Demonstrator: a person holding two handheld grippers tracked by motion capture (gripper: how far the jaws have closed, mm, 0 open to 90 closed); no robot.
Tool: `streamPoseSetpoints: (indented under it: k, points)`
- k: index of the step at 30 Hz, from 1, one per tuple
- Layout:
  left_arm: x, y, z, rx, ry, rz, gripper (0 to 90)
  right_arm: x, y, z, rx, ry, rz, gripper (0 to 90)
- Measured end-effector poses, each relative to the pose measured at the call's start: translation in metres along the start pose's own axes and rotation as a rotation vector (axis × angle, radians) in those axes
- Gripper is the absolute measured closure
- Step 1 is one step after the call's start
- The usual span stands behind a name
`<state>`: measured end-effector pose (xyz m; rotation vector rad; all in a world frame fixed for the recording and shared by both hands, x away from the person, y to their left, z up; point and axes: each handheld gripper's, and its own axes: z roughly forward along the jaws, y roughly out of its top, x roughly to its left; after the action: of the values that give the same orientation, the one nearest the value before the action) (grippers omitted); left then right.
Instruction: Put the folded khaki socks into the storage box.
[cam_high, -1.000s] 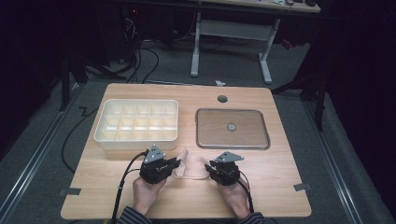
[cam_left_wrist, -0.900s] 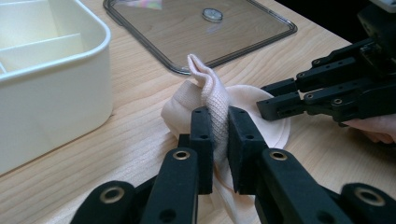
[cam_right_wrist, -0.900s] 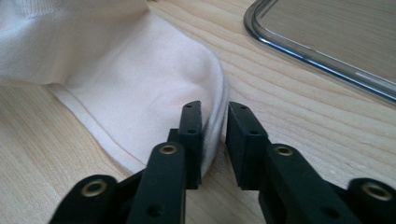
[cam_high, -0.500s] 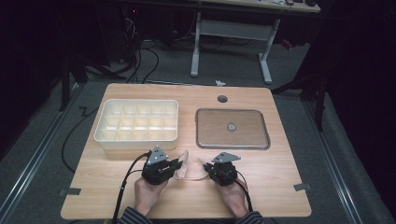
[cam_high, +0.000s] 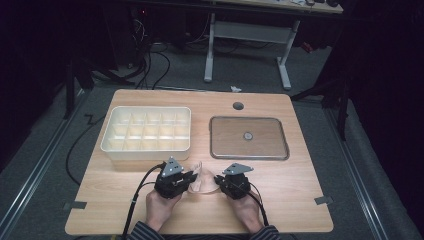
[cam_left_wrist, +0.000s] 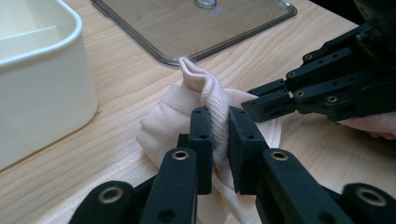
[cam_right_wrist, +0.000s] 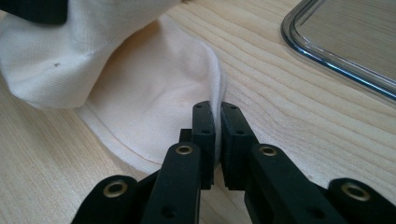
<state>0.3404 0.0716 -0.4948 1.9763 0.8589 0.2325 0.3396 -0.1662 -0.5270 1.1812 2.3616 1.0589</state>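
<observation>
You're pinching the pale pink sock (cam_left_wrist: 187, 116) with both tools. Your left tool (cam_left_wrist: 219, 135) is clamping a raised ribbed fold of it; your right tool (cam_right_wrist: 217, 128) has just been closing and is now gripping the thin edge of the fabric. The sock is lying on the wooden surface (cam_high: 295, 190) between your hands, near the front edge, just in front of the cream compartment tray (cam_high: 147, 132) and the clear lid (cam_high: 248, 137). Part of the sock is lifting off the surface.
</observation>
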Motion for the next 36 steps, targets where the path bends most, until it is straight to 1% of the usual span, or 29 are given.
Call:
streamPoseSetpoints:
  k: [6, 8, 10, 15, 18, 21, 24, 27, 28, 32, 34, 36]
  points:
    - [-0.001, -0.001, 0.006, 0.021, 0.002, 0.003, 80.9, 0.000, 0.000, 0.001, 0.000, 0.001, 0.003, 85.5]
    - [-0.001, -0.002, 0.008, 0.022, 0.003, -0.003, 80.4, 0.000, 0.000, 0.001, 0.000, 0.000, 0.003, 85.5]
    - [-0.001, -0.002, 0.010, 0.021, -0.004, -0.017, 79.9, 0.000, 0.000, 0.001, -0.001, 0.000, 0.003, 85.5]
    - [-0.002, -0.003, 0.016, 0.034, -0.004, -0.023, 79.9, 0.000, 0.000, 0.001, -0.002, 0.000, 0.006, 85.5]
    - [-0.006, -0.004, 0.021, 0.037, -0.002, -0.043, 80.6, -0.001, 0.000, 0.002, -0.003, 0.000, 0.007, 85.5]
    - [-0.007, -0.004, 0.024, 0.040, 0.004, -0.036, 82.0, -0.001, 0.000, 0.002, -0.003, 0.000, 0.007, 85.5]
    - [-0.007, -0.004, 0.027, 0.041, 0.004, -0.048, 82.1, 0.000, 0.000, 0.002, -0.003, 0.000, 0.007, 85.5]
    - [-0.006, -0.005, 0.029, 0.048, 0.002, -0.037, 81.6, 0.000, 0.000, 0.002, -0.002, 0.002, 0.010, 85.5]
    - [-0.007, -0.005, 0.029, 0.055, 0.003, -0.024, 81.6, 0.000, 0.000, 0.002, -0.002, 0.002, 0.010, 85.5]
    - [-0.007, -0.006, 0.031, 0.069, -0.006, -0.011, 80.4, 0.000, 0.000, 0.002, -0.002, 0.002, 0.010, 85.4]
    - [-0.008, -0.006, 0.033, 0.070, -0.006, -0.006, 81.7, 0.000, 0.000, 0.003, -0.003, 0.003, 0.009, 85.4]
    - [-0.010, -0.006, 0.035, 0.082, -0.005, 0.005, 82.0, 0.000, 0.000, 0.003, -0.004, 0.003, 0.011, 85.4]
